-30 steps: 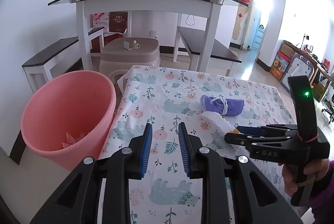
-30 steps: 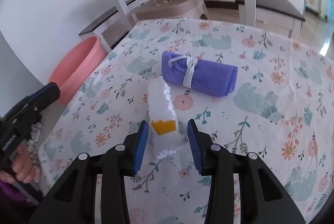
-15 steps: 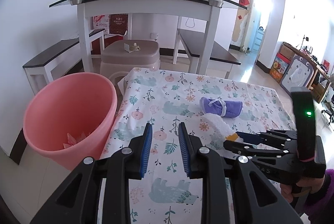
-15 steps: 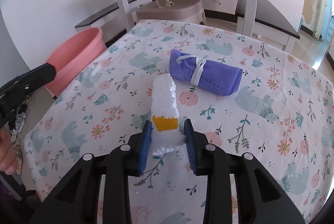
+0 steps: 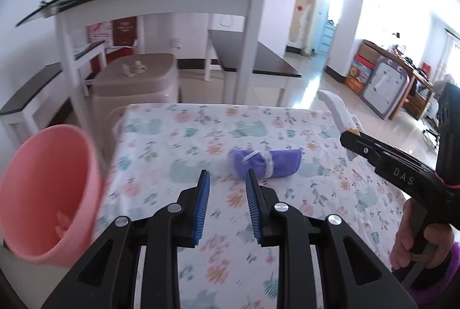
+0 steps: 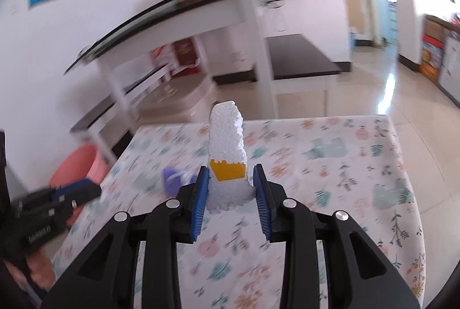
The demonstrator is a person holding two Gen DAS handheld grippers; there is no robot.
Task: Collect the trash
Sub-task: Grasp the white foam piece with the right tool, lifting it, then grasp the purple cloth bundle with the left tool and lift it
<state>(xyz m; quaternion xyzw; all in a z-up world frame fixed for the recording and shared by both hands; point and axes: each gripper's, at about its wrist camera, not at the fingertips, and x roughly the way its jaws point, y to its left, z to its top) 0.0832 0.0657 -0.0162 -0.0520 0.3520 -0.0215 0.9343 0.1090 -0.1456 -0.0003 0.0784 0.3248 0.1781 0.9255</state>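
Observation:
A white foam piece (image 6: 227,136) with a yellow label is held clear of the flowered tablecloth (image 6: 330,165), with my right gripper (image 6: 230,179) shut on its lower end. In the left wrist view the same foam piece (image 5: 336,107) sticks up from the right gripper (image 5: 349,137) at the right. My left gripper (image 5: 227,185) is open and holds nothing, low over the table and just short of a purple rolled cloth (image 5: 276,163). A pink bin (image 5: 49,188) stands on the floor off the table's left edge, with pink scraps inside.
Behind the table are a white desk with a glass top (image 5: 161,4), a beige stool (image 5: 138,78) and dark benches (image 5: 253,61). A hand (image 5: 414,240) holds the right gripper's handle. The left gripper (image 6: 83,191) shows blurred at the table's left edge.
The right jaws closed on the foam piece and lifted it off the table, tilting it upward. The left gripper moved right across the table toward the purple roll, away from the bin.

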